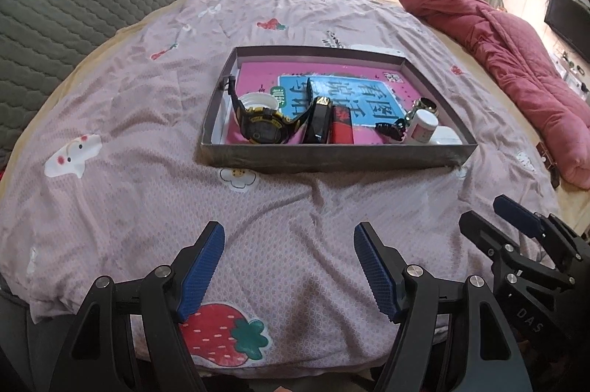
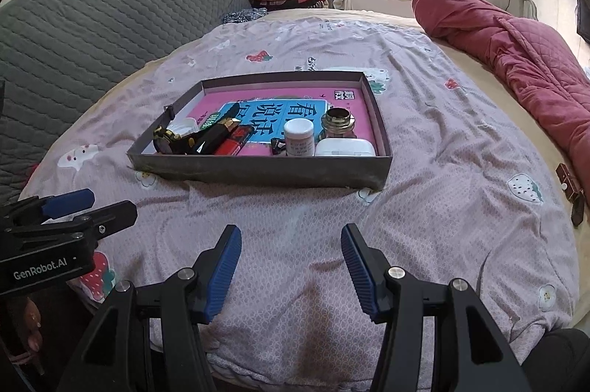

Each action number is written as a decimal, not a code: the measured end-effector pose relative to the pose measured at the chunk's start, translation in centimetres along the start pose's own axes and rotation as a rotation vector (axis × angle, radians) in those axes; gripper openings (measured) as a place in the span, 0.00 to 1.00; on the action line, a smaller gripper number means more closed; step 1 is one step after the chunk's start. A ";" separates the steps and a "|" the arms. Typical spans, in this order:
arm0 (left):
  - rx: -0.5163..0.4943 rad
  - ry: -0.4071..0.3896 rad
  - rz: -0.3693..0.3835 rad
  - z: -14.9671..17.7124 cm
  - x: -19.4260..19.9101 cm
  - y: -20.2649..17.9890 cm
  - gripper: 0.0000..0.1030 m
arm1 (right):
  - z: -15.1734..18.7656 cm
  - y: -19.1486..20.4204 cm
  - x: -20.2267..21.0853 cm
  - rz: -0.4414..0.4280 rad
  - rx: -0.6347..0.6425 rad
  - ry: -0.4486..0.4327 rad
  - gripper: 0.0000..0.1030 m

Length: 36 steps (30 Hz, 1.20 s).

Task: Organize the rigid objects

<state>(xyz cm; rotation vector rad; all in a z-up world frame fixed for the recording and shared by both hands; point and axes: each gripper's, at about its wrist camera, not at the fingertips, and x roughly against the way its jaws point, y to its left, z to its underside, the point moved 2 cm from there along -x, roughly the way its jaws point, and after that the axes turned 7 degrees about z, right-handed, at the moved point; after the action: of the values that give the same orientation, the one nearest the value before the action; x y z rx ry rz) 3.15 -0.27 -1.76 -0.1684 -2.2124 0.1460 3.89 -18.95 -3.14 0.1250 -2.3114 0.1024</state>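
Left gripper (image 1: 289, 266) & right gripper (image 2: 291, 270) both spread wide, nothing between fingers, low over bedsheet (image 1: 129, 119). Shallow grey tray (image 1: 332, 159) sits ahead of both, well apart. Inside, near front wall: black/yellow watch (image 1: 263, 126) at left, black case (image 1: 320, 122) w/ red item (image 1: 342, 128) beside it, white bottle (image 2: 299, 137), glass jar (image 2: 338, 124), white box (image 2: 344, 147) at right.

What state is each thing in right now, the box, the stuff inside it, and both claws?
Left claw: open, empty, above the bedsheet.
Right claw: open, empty, short of the box.
Box: lidless, on the bed.
Watch: in the box, strap propped up.
White jar: upright, capped.
Glass jar: upright, its top hard to tell.
White case: shut, lying flat.
Book: flat under everything.
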 end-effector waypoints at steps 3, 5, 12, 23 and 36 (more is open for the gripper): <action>-0.004 0.005 -0.003 0.1 -0.3 0.0 0.72 | 0.1 -0.1 -0.3 -0.001 -0.004 0.006 0.54; -0.007 0.006 -0.003 0.2 -0.5 -0.1 0.72 | 0.2 -0.2 -0.5 0.000 -0.007 0.012 0.54; -0.008 0.015 -0.006 0.2 -0.9 -0.1 0.72 | 0.4 -0.2 -1.1 0.002 -0.002 0.028 0.54; -0.013 0.018 -0.005 0.3 -1.1 -0.2 0.72 | 0.4 0.1 -1.1 0.007 0.017 0.023 0.54; -0.017 0.024 -0.004 0.3 -1.1 -0.3 0.72 | 0.4 0.1 -1.2 0.006 0.019 0.028 0.54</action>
<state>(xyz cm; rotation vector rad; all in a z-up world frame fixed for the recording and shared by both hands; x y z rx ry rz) 3.56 -0.80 -2.78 -0.1739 -2.1909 0.1225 4.34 -18.80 -4.29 0.1259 -2.2830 0.1277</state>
